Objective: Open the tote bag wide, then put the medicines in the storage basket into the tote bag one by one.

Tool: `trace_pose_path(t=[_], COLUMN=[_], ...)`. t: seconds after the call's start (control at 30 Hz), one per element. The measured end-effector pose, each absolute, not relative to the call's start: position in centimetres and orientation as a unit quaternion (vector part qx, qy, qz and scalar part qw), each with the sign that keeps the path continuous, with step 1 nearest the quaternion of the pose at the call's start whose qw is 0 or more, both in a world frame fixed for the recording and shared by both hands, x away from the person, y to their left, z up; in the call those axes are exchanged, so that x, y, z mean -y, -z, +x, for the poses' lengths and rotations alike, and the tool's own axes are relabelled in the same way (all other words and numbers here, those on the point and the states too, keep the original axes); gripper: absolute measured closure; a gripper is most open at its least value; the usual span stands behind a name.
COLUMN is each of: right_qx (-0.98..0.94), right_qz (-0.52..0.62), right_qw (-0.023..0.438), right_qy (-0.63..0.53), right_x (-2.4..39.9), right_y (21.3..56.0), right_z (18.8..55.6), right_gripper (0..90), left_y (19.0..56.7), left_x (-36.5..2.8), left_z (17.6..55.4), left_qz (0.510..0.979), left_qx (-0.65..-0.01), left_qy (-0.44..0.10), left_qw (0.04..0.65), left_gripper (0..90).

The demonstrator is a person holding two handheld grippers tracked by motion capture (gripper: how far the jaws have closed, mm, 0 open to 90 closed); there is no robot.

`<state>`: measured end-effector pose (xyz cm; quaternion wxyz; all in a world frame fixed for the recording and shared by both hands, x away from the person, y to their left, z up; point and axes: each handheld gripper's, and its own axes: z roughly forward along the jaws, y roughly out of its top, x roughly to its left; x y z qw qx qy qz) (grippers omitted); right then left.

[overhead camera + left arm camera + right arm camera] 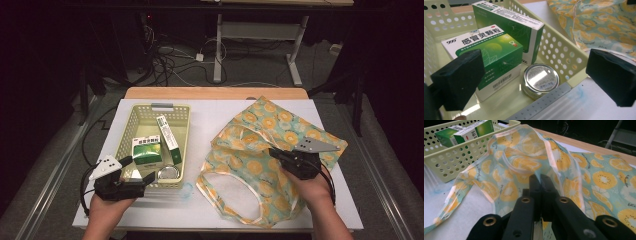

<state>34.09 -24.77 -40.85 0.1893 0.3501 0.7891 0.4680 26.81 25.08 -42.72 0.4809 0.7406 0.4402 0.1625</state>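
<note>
Holding the bag (529, 162) mouth up with our right gripper (540, 182) clamped on its rim, we hover the left gripper (534, 72), jaws apart, over the basket (564, 53); next, the tin (539, 79) needs grasping.

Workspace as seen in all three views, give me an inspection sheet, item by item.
Surface: white table top, wooden strip at far edge.
Job's things: pale yellow perforated plastic basket holding two green-and-white cardboard boxes and a round silver tin; teal fabric bag with orange-slice print beside it.
Clutter: faint blue smudge by the basket.
Grippers: left gripper open at the basket's near end; right gripper shut on the bag's edge.
Cables: tangle on floor beyond.
Surroundings: dark room, white desk legs.
</note>
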Motion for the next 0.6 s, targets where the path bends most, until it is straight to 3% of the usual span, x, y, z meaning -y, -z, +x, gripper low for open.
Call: trace_pose_path(t=[0.17, 0.6], right_qx=[-0.789, -0.788], right_qz=[0.35, 0.355], right_qw=[0.19, 0.186], right_qy=[-0.467, -0.468], right_x=[24.9, 25.0], right_y=[40.9, 41.1], right_z=[34.1, 34.3], right_gripper=[90.0, 90.0], left_y=[42.3, 38.8], left_x=[-24.9, -23.4], left_z=[27.2, 30.1], left_qz=[0.734, 0.744], left_qx=[-0.446, -0.44], left_qy=[-0.152, -0.157], left_qw=[0.489, 0.478], left_gripper=[14.8, 19.6])
